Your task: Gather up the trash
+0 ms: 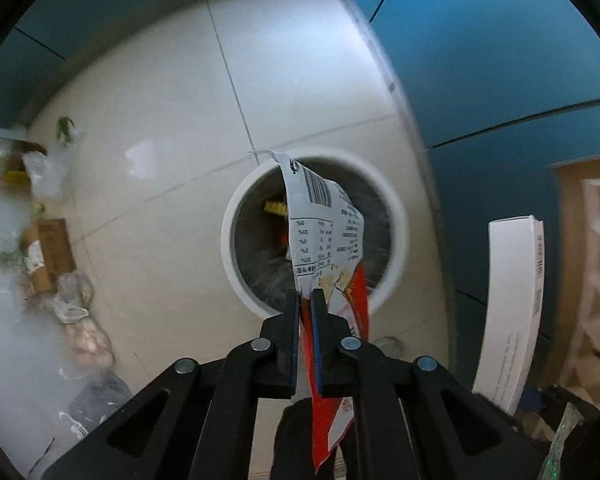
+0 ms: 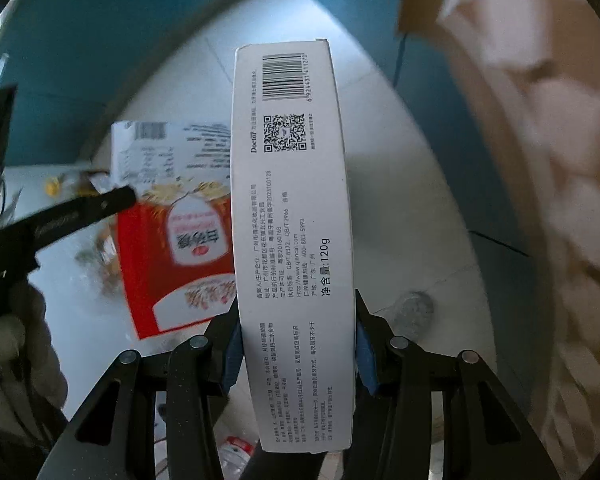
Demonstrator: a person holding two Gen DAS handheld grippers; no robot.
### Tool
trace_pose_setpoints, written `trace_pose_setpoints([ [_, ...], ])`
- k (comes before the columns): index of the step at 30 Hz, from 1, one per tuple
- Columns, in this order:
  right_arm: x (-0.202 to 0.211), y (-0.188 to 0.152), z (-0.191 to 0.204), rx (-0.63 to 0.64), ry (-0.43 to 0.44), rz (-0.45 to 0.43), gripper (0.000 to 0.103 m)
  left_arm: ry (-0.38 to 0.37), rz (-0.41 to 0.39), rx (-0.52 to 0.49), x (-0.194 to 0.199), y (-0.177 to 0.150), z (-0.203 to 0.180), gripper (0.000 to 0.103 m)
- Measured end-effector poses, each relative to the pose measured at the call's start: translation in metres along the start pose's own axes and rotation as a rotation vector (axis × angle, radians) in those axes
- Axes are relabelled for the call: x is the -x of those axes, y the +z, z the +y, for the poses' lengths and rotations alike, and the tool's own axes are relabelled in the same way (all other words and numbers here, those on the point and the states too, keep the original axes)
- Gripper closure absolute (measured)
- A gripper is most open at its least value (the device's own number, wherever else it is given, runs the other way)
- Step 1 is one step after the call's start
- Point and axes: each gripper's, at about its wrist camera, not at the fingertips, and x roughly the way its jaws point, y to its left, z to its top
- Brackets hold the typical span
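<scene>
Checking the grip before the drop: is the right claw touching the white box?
Touching. The right wrist view shows the right claw with both blue pads pressed against the white box sides.

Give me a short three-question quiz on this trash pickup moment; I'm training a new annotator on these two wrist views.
1. True or false: the left gripper is shut on the red and white wrapper.
2. What does the right gripper hold?
A. a bottle
B. a long white carton
C. nothing
3. Fill in: in the left wrist view, the wrapper hangs over the round white-rimmed ____ on the tiled floor.

Key
1. True: the jaws pinch the wrapper's lower end.
2. B: the jaws clamp the carton on both long sides, barcode end away from the camera.
3. Bin: some trash already lies inside it.
</scene>
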Motion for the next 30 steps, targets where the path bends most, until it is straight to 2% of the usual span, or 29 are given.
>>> trace_pose_setpoints([
  [4, -0.084, 0.026, -0.001, 0.032, -0.005, 0.084, 0.055, -0.007, 0.072, 0.008, -0.054, 0.013, 0.020, 0.095],
  [7, -0.131, 0.043, -0.004, 0.052, -0.005, 0.139, 0.055, 0.005, 0.096, 0.025, -0.069, 0.016, 0.033, 0.091],
  [9, -0.157, 0.054, -0.010, 0.064, -0.002, 0.183, 0.054, 0.011, 0.090, 0.032, -0.070, 0.016, 0.038, 0.076],
  [11, -0.175, 0.066, -0.014, 0.068, -0.005, 0.214, 0.054, 0.029, 0.056, 0.042, -0.066, 0.019, 0.042, 0.026],
  [13, -0.185, 0.077, -0.014, 0.072, -0.014, 0.252, 0.053, 0.027, 0.028, 0.057, -0.061, 0.019, 0.049, 0.011],
  [14, -0.188, 0.081, -0.013, 0.068, -0.012, 0.264, 0.048, 0.033, 0.013, 0.064, -0.055, 0.017, 0.052, 0.009],
  [15, -0.187, 0.082, -0.010, 0.065, -0.011, 0.266, 0.035, 0.043, 0.006, 0.067, -0.050, 0.015, 0.055, 0.006],
  [16, -0.185, 0.085, -0.010, 0.061, -0.016, 0.261, 0.028, 0.059, -0.002, 0.071, -0.044, 0.012, 0.057, 0.000],
  [17, -0.182, 0.088, -0.010, 0.059, -0.019, 0.251, 0.023, 0.070, -0.012, 0.072, -0.040, 0.012, 0.058, 0.000],
  [19, -0.178, 0.090, -0.006, 0.058, -0.025, 0.238, 0.021, 0.097, -0.050, 0.076, -0.022, 0.003, 0.063, 0.000],
  [21, -0.166, 0.087, -0.003, 0.059, -0.044, 0.217, 0.007, 0.110, -0.073, 0.083, -0.008, -0.005, 0.064, 0.000],
  [23, -0.145, 0.081, 0.004, 0.075, -0.077, 0.182, 0.002, 0.116, -0.106, 0.091, 0.010, -0.015, 0.062, 0.000],
  [30, -0.040, 0.042, 0.028, 0.128, -0.165, 0.002, 0.000, 0.146, -0.219, 0.130, 0.101, -0.069, 0.044, 0.000],
])
